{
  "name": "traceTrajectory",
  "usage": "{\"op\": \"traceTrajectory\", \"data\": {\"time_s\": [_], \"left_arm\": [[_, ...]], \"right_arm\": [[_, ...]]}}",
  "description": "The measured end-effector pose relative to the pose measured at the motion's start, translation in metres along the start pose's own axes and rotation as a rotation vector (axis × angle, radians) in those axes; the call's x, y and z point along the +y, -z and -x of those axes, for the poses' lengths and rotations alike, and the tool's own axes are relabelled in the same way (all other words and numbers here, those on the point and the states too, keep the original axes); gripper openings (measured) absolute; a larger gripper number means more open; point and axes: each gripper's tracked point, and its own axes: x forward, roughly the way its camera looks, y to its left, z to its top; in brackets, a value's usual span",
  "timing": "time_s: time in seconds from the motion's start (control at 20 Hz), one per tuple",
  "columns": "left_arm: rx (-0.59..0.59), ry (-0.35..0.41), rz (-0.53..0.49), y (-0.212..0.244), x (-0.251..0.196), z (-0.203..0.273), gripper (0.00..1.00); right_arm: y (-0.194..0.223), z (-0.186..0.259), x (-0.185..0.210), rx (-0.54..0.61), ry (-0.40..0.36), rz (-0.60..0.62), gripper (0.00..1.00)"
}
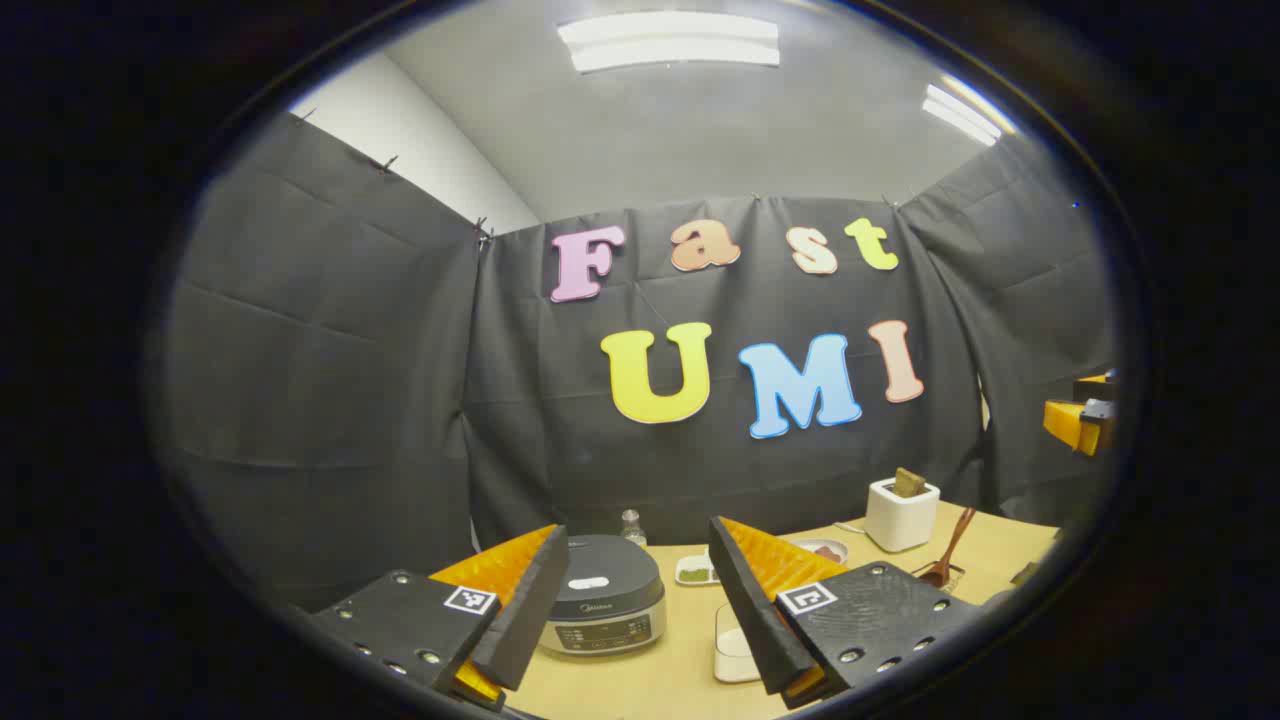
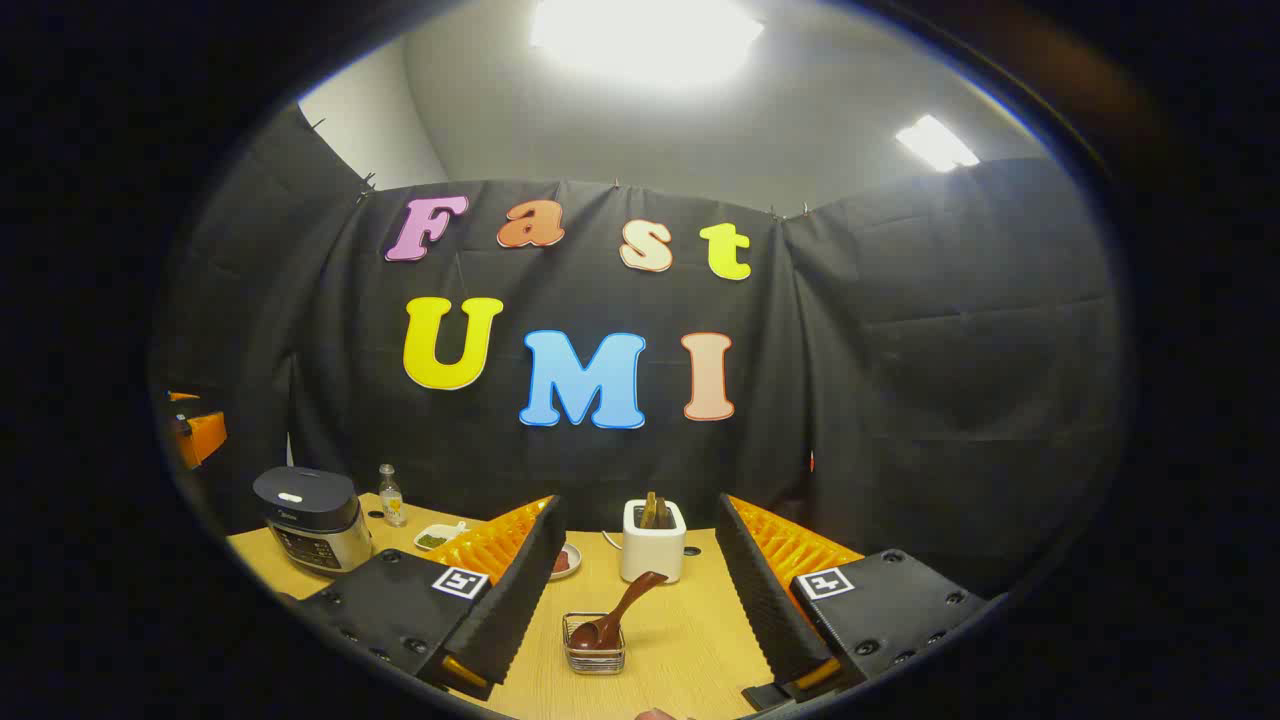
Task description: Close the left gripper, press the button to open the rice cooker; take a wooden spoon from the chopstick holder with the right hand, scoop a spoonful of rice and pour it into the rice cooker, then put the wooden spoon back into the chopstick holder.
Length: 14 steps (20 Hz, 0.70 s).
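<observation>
Wooden counter [image 2: 690,640] spreads beneath both of my tools, seen here raised above it with their jaws spread wide and gripping nothing. From the left gripper view, my left tool [image 1: 640,600] hangs released over the near part of the counter, and between its fingers sits the rice cooker [image 1: 605,595], dark lid down, its control panel facing me. Just right of the cooker, partly hidden behind the tool's right finger, lies a white container [image 1: 733,650] whose contents I cannot make out. Behind the cooker stand a small glass bottle [image 1: 631,526] and a small white dish [image 1: 696,570] holding something green. Farther right, a white chopstick holder [image 1: 901,513] stands upright near the cloth wall with something brown poking from its top. The wooden spoon [image 1: 948,555] leans with its bowl down in a small wire basket between the holder and me. From the right gripper view, my right tool [image 2: 640,610] is likewise unclenched, and framed between its fingers are the chopstick holder [image 2: 652,540] at the back and the wire basket [image 2: 594,643] in front of it. The wooden spoon [image 2: 618,612] rests bowl-down in that basket, its handle tilted up and to the right. The rice cooker [image 2: 312,518] sits well off to the left, closed, with the bottle [image 2: 391,497] just beside it.
</observation>
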Motion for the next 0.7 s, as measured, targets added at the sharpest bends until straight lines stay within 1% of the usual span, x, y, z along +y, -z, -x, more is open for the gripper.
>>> {"op": "traceTrajectory", "data": {"time_s": [0.05,0.2,0.25,0.3,0.6,0.7], "left_arm": [[-0.002,-0.001,-0.003,0.0007,0.0004,0.0014,0.84],[-0.002,-0.005,0.0,-0.0013,0.0011,0.0,0.86],[-0.001,-0.006,0.001,-0.001,0.0021,-0.0005,0.84],[0.0,-0.009,-0.001,-0.0011,0.0029,0.0003,0.84],[0.004,-0.016,-0.008,-0.0017,0.0013,0.0035,0.85],[0.005,-0.019,-0.009,-0.0025,-0.0011,0.0039,0.85]], "right_arm": [[-0.001,-0.0005,-0.0008,-0.001,0.003,0.0,0.94],[-0.002,-0.0014,-0.0024,-0.004,0.006,0.0,0.94],[-0.0009,-0.0009,-0.0034,-0.003,0.005,0.001,0.96],[-0.0005,-0.0004,-0.0038,-0.002,0.005,0.001,0.94],[0.0019,-0.0017,-0.006,0.001,-0.003,0.003,0.94],[0.0029,-0.0019,-0.0065,0.0,-0.006,0.006,0.96]]}}
